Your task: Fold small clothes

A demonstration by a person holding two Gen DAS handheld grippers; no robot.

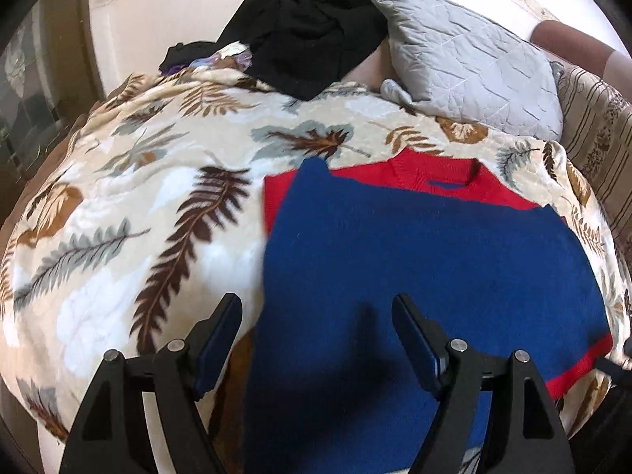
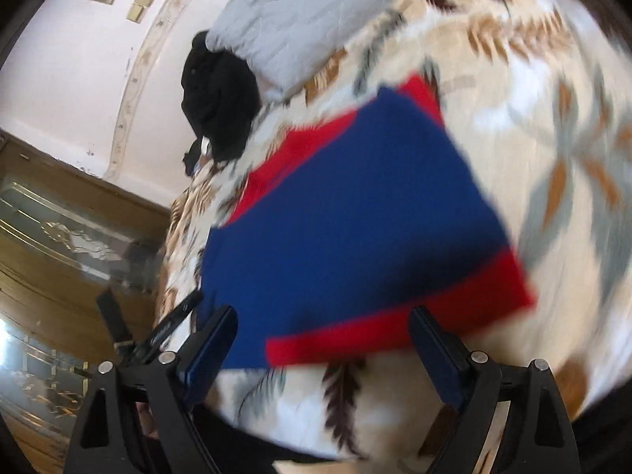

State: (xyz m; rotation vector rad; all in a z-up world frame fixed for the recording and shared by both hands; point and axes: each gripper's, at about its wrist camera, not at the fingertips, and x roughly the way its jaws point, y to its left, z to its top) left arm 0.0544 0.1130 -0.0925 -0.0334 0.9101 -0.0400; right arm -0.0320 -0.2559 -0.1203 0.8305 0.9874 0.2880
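A blue and red knit sweater (image 1: 426,260) lies flat on a leaf-patterned blanket (image 1: 138,205), its red collar at the far end and a red hem band at the near right. My left gripper (image 1: 316,304) is open and empty just above the sweater's near left part, its jaws wide apart. In the right wrist view the same sweater (image 2: 347,213) lies ahead, blurred, with its red hem band nearest. My right gripper (image 2: 322,316) is open and empty, its jaws standing on either side of the hem band, above it.
A heap of black clothes (image 1: 308,35) and a grey quilted pillow (image 1: 470,63) lie at the far end of the bed by a white wall. A striped sofa arm (image 1: 596,146) is at the right. A wooden cabinet with glass (image 2: 59,237) stands left of the bed.
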